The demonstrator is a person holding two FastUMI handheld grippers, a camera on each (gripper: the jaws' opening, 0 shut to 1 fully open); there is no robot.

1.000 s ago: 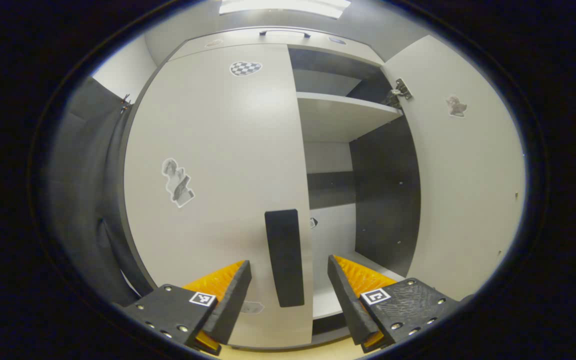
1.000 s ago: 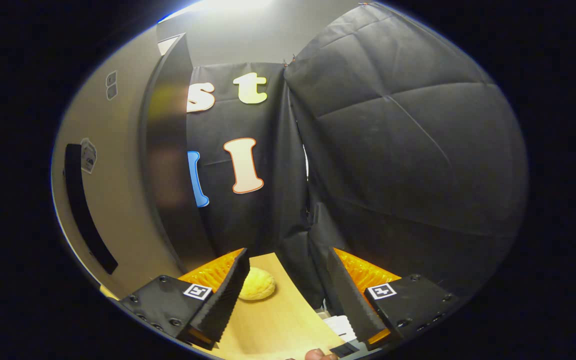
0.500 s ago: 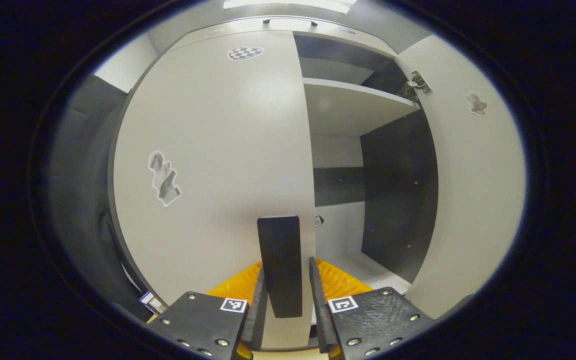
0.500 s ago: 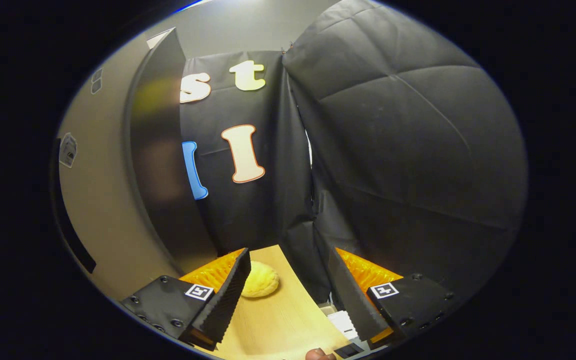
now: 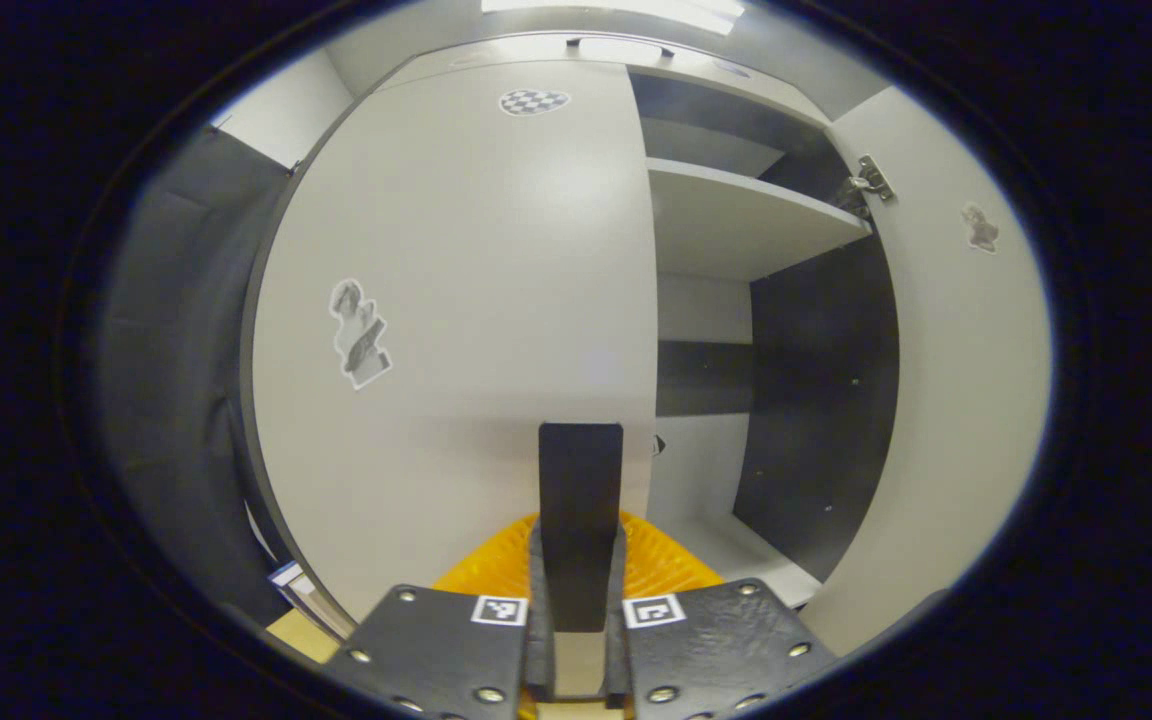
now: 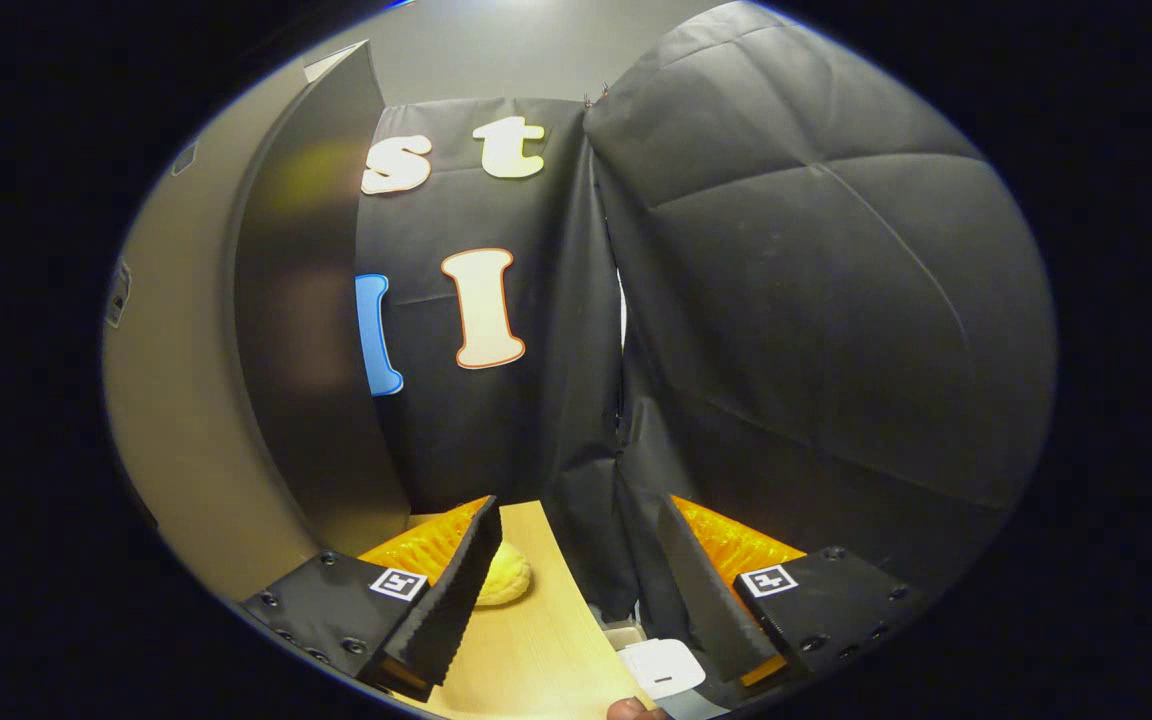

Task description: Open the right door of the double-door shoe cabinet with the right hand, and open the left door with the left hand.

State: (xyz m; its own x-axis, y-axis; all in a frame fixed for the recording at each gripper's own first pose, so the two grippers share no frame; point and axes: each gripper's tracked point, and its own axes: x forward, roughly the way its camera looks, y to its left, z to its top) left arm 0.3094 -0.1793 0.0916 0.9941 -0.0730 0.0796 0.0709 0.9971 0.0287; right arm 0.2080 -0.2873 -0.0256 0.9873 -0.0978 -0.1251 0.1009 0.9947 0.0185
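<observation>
Left gripper point(image 5: 579, 640) clamped, both fingers pressing the black handle point(image 5: 580, 520) at the left door's point(image 5: 466, 300) inner edge; door closed, beside the open compartment with the shelf point(image 5: 736, 215). Right door point(image 5: 946, 400) swung wide open. Right gripper point(image 6: 576, 580) spread apart, empty, above the wooden table point(image 6: 536, 640), near a yellow bun point(image 6: 506, 582).

Black quilted cloth point(image 6: 816, 300) drapes the booth's walls, its panels meeting at a vertical seam in the right gripper view; more of it hangs at the left edge of the left gripper view. Above, a pale grey ceiling carries a bright strip light point(image 5: 616, 8). Below, a light wooden tabletop point(image 6: 536, 640) holds a round yellow bun point(image 6: 506, 585) and a small white box point(image 6: 664, 668).
</observation>
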